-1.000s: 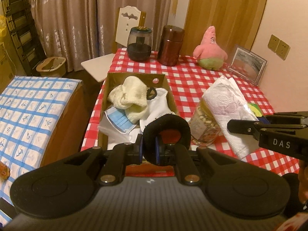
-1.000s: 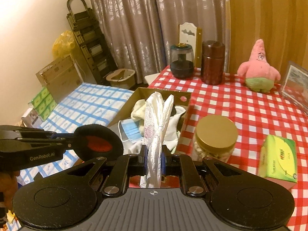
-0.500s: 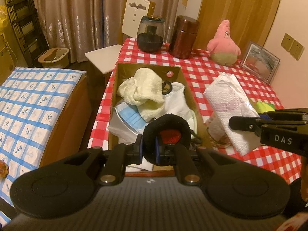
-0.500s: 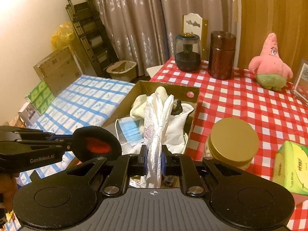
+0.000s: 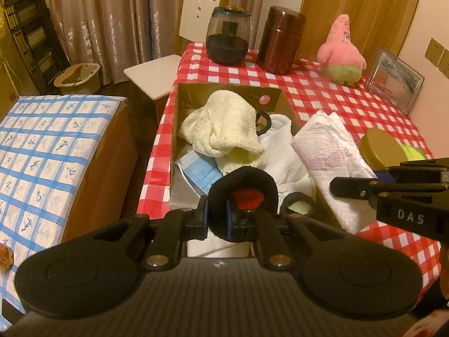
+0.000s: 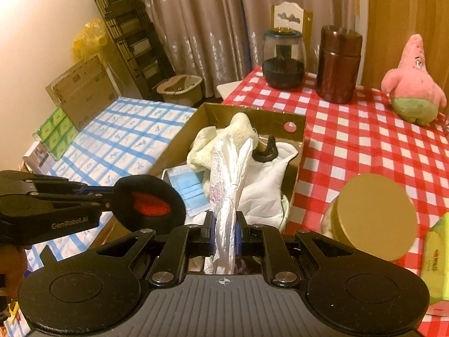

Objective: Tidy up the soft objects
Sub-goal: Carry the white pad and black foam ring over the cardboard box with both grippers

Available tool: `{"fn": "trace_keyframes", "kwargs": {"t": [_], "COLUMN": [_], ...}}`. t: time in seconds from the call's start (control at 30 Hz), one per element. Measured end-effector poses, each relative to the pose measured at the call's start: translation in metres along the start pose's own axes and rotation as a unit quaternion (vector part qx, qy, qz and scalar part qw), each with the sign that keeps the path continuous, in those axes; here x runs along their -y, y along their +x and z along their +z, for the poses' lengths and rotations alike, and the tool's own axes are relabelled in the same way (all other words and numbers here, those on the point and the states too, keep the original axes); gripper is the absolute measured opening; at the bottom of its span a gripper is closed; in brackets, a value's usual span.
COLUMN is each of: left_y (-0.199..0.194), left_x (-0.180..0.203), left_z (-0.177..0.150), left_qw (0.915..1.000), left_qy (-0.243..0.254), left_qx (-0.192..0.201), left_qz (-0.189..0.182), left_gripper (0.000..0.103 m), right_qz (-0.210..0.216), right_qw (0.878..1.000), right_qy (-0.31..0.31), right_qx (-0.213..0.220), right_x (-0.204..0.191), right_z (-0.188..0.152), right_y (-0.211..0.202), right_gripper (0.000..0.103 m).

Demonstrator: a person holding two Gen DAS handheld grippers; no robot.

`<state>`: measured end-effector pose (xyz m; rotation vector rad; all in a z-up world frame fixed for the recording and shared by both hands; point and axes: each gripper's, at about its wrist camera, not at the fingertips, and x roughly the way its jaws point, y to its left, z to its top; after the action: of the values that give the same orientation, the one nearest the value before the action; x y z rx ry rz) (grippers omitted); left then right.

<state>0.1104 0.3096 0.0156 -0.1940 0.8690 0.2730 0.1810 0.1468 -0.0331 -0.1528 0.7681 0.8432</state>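
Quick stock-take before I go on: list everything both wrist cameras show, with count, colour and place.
cardboard box: 1, brown, table's left edge
towel: 1, cream, in box
face mask: 1, blue, in box
white cloth: 1, in box
plush star: 1, pink, far table
dark jar: 1, far table
brown canister: 1, far table
picture frame: 1, silver, right table edge
gold-lidded jar: 1, right of box
green pack: 1, near right
chair: 1, white, behind table
earmuff pad: 1, black and red, in left tool
tissue pack: 1, white, in right tool
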Motion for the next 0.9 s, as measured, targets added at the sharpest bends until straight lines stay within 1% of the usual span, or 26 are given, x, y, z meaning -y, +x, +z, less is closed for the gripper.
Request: {"fn": "trace_keyframes", "kwargs": {"t": [0.47, 0.6, 0.83, 0.9], "left_y": [0.055, 0.068, 0.085, 0.087], "left_x": [-0.006, -0.004, -0.005, -0.006], "left_z": [0.004, 0.004, 0.005, 0.006], "left_qw": [0.9993, 0.9990, 0.9984, 0.9984], "left_qy": [0.018, 0.026, 0.026, 0.024], "left_qx": [-0.032, -0.035, -0.047, -0.049], "left_qz": [0.003, 0.012, 0.015, 0.015], "left_gripper": [0.013, 0.014, 0.017, 0.021], "right_qz": [-0.004, -0.003, -0.006, -0.007], "right_qw": [0.999, 0.999, 0.999, 0.998], "right_qy": [0.020, 0.020, 0.009, 0.008], "right_qx": [-0.029, -0.039, -0.053, -0.055], "right_x": [0.012, 0.009, 0.008, 0.009], "right_z": [0.000, -0.002, -0.005, -0.005], "right_y": [0.054, 0.067, 0.084, 0.086], "right_gripper": [0.014, 0.014, 0.014, 0.014]}}
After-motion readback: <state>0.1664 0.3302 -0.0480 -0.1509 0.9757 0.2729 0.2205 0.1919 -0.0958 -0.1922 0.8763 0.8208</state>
